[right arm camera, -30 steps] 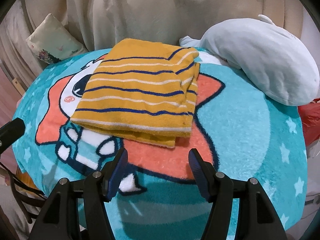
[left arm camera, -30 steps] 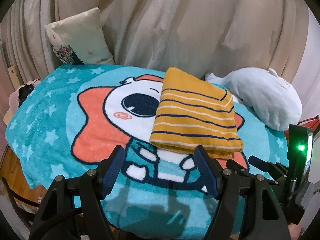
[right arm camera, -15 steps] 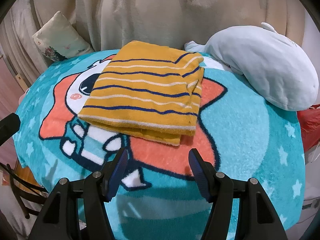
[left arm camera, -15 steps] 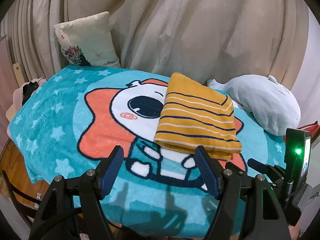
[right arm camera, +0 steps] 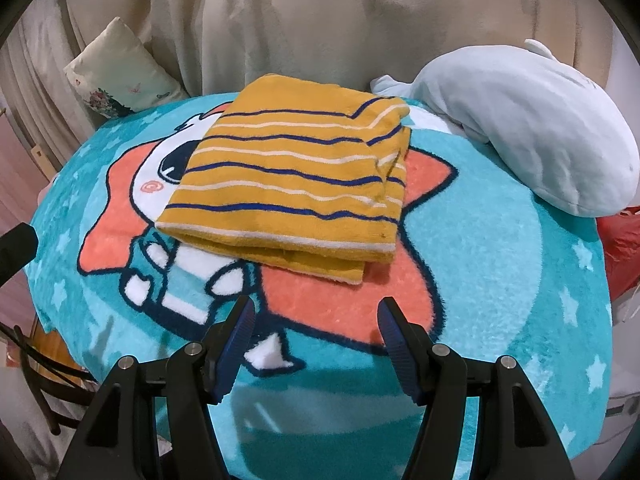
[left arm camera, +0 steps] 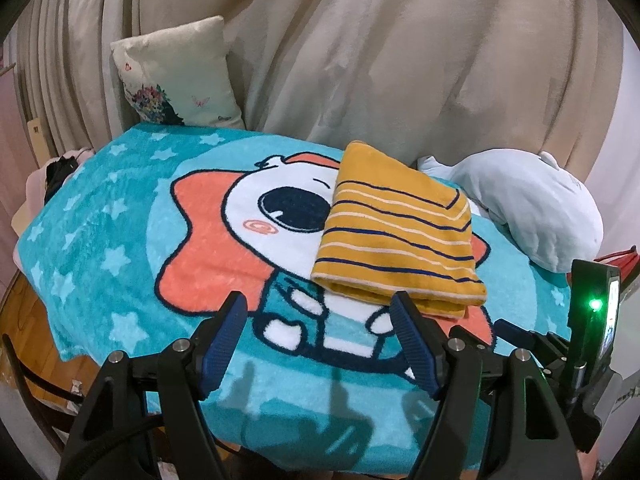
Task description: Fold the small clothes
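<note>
A mustard-yellow garment [left arm camera: 394, 234] [right arm camera: 296, 178] with navy and cream stripes lies folded into a thick rectangle on the teal cartoon blanket [left arm camera: 120, 240] [right arm camera: 500, 300]. My left gripper [left arm camera: 320, 312] hangs open near the blanket's front edge, short of the garment's near left corner, with nothing between its blue pads. My right gripper [right arm camera: 316, 316] is open too, over the orange patch just in front of the garment's near edge, and holds nothing. The body of the right gripper [left arm camera: 592, 312] with a green light shows at the right of the left wrist view.
A pale blue plush toy [left arm camera: 532, 216] [right arm camera: 532, 132] lies at the back right, beside the garment. A cream floral cushion [left arm camera: 176, 80] [right arm camera: 120, 76] leans on the beige curtain at the back left. Something red [right arm camera: 624, 248] sits off the right edge. Wooden floor and dark chair legs [left arm camera: 36, 384] show below left.
In both views the garment and blanket have slid lower in the picture and look a little farther off, with more curtain showing above. Both grippers stay open and empty; the garment has not moved.
</note>
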A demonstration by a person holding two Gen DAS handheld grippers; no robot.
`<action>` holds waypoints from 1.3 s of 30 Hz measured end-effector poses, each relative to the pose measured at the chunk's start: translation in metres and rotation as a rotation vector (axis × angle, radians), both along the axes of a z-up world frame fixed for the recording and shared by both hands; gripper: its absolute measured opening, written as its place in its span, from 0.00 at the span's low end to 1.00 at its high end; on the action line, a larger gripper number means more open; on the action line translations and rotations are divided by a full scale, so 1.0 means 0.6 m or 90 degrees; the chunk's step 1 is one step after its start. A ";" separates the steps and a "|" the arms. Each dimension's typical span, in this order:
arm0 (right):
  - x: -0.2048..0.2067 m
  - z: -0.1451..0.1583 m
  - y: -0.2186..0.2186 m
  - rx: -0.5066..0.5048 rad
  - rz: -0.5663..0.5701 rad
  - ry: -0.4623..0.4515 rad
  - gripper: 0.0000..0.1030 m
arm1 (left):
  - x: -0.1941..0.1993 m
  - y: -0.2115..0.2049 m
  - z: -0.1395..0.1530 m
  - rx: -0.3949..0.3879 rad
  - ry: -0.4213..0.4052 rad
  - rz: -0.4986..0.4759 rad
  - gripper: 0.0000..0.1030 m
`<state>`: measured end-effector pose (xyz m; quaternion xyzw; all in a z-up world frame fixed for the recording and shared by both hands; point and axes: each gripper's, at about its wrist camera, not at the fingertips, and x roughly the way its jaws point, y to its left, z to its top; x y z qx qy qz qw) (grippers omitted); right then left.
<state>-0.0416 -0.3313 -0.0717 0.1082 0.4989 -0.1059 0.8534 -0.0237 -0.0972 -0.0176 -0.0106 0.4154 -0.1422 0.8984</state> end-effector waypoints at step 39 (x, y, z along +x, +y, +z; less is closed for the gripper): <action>0.311 -0.018 -0.259 0.359 -0.105 -0.100 0.30 | 0.400 -0.156 -0.126 -0.092 0.211 -0.257 0.41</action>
